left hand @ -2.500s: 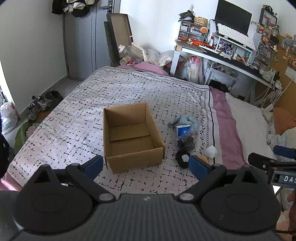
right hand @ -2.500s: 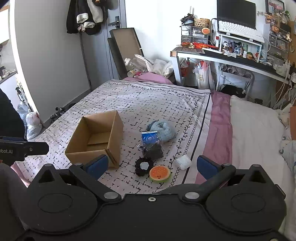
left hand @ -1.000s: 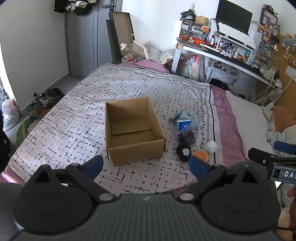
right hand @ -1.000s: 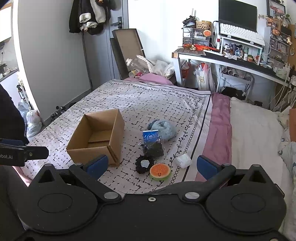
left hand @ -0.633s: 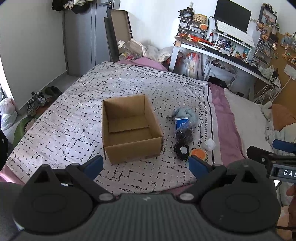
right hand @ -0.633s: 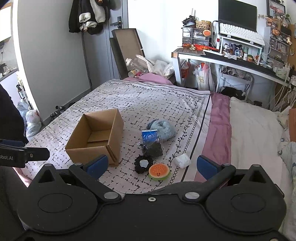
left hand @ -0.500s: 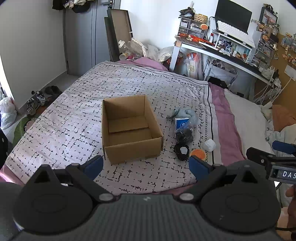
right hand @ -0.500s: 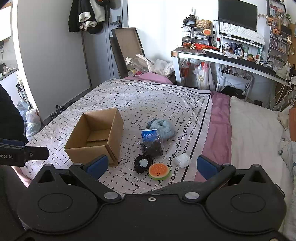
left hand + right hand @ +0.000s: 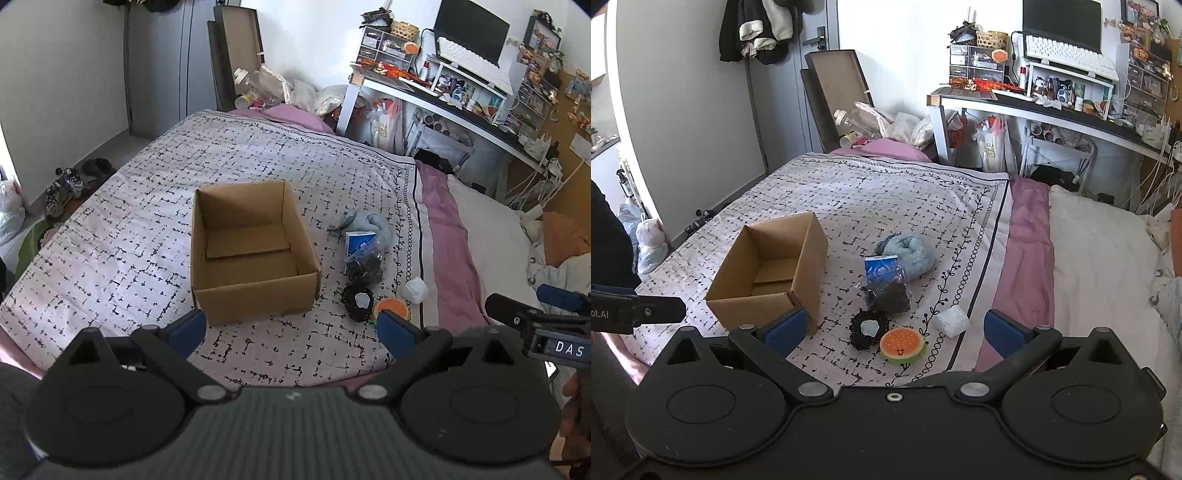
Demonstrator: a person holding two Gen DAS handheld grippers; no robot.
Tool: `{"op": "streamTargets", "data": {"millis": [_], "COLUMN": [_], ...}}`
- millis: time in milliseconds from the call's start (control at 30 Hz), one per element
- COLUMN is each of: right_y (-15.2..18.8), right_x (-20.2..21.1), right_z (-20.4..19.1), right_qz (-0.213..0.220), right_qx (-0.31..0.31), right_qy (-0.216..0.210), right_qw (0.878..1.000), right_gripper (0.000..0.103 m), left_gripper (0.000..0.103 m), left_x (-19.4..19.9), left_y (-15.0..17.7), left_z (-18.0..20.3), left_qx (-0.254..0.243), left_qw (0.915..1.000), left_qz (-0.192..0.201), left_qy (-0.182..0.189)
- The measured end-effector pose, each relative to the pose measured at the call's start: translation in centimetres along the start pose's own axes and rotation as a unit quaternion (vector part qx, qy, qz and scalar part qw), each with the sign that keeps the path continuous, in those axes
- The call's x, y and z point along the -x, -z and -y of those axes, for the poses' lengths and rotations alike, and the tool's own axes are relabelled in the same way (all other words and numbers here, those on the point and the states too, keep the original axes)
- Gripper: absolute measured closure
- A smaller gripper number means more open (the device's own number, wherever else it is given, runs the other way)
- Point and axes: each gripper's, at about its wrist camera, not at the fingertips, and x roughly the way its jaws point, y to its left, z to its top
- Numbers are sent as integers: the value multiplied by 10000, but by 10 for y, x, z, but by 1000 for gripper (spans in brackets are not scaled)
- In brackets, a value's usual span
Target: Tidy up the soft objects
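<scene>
An open cardboard box [image 9: 251, 251] [image 9: 772, 273] with nothing inside sits on the patterned bedspread [image 9: 147, 206]. To its right lie a blue-grey plush [image 9: 910, 253], a clear bag with a blue label [image 9: 886, 280], a black scrunchie [image 9: 868, 328], a burger-shaped soft toy [image 9: 903, 343] and a small white soft lump [image 9: 951, 321]. My left gripper [image 9: 291, 328] hovers open in front of the box's near wall, holding nothing. My right gripper [image 9: 894, 328] hovers open above the scrunchie and burger toy, also holding nothing.
A pink sheet [image 9: 1027, 236] and white duvet [image 9: 1104, 258] cover the bed's right side. A cluttered desk [image 9: 1052, 107] with a monitor stands at the back right. Bags and a leaning carton [image 9: 834, 96] crowd the bed's far end. Shoes [image 9: 70, 181] lie on the floor at left.
Both cameras have shifted only slightly; the box and soft things keep their places. Both grippers stay open.
</scene>
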Motion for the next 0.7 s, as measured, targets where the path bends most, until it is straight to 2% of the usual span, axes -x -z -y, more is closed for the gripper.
{"op": "streamTargets", "data": {"millis": [467,700], "right_y": [0,-4], "right_x": [-51,-83], "right_z": [22,38], "right_qz": [-493,-952], "right_qx": [-545,-936], "right_qy": [-173,-311], "right_qw": [9971,9906], "right_gripper": [0,2], "left_gripper": [5,7], "left_x": [-47,-74], "left_y": [-10,-18], "left_z": [8,20], "left_qx": [174,157], "left_qw": [9994,9984], "left_qz": [-193,-266], "left_qy": [247,463]}}
